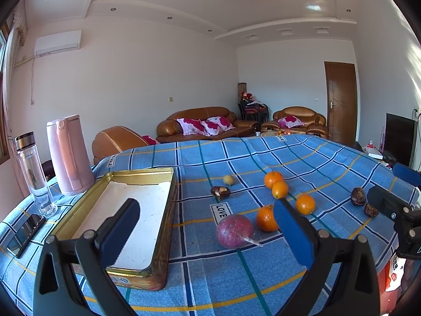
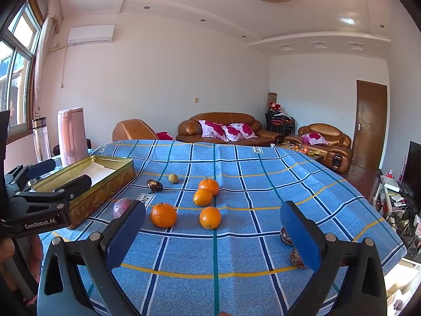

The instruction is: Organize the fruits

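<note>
Your left gripper (image 1: 208, 233) and right gripper (image 2: 213, 235) both hang spread wide, grasping nothing. Four glossy round oranges (image 2: 163, 215) cluster mid-table on the woven blue checked cloth (image 2: 236, 250). The rectangular gold metal tin (image 1: 158, 237) sits near its left edge, beside a smooth purple fruit (image 1: 234, 231).

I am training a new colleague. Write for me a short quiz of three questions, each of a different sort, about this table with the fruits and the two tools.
1. True or false: the metal tin already holds an orange.
2. How many oranges lie on the tablecloth? A) two B) four C) six
3. Fill in: both the left tool and the right tool are ____ and hold nothing.

Key:
1. False; the tin is empty.
2. B; one example is the nearest orange.
3. open.
</note>
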Demonstrator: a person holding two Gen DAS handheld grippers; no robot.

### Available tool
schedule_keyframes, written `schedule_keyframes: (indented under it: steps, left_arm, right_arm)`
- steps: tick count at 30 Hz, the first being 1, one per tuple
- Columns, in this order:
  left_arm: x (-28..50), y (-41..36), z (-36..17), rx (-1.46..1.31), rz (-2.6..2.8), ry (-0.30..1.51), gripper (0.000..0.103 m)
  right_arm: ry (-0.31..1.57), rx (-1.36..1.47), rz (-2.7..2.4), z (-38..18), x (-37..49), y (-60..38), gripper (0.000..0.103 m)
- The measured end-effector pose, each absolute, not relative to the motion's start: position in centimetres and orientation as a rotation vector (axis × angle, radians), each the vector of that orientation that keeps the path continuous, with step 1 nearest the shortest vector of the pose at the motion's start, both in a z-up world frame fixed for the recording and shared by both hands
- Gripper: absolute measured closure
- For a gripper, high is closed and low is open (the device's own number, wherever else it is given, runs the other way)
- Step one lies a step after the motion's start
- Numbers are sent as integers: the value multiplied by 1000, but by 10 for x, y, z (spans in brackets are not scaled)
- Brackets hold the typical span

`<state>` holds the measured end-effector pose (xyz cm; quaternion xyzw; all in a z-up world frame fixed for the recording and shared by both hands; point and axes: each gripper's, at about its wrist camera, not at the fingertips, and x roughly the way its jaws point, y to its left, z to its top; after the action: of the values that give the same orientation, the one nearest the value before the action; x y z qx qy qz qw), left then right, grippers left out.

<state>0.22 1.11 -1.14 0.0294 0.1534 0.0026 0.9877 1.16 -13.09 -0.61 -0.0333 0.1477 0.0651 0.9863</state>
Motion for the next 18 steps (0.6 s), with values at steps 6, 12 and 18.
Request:
schedule_keyframes:
  steps: [6,12,18]
  left_arm:
    - [3,11,-12,59,5,309,0]
    - [3,10,-14,60,4,314,0]
    - [4,10,-16,60,4,319,0]
  right_arm:
    - [300,-67,134,-7,13,-130,1]
    - [303,-70,136,-8,12,-128,1]
    - [312,-72,136,-11,14,-127,1]
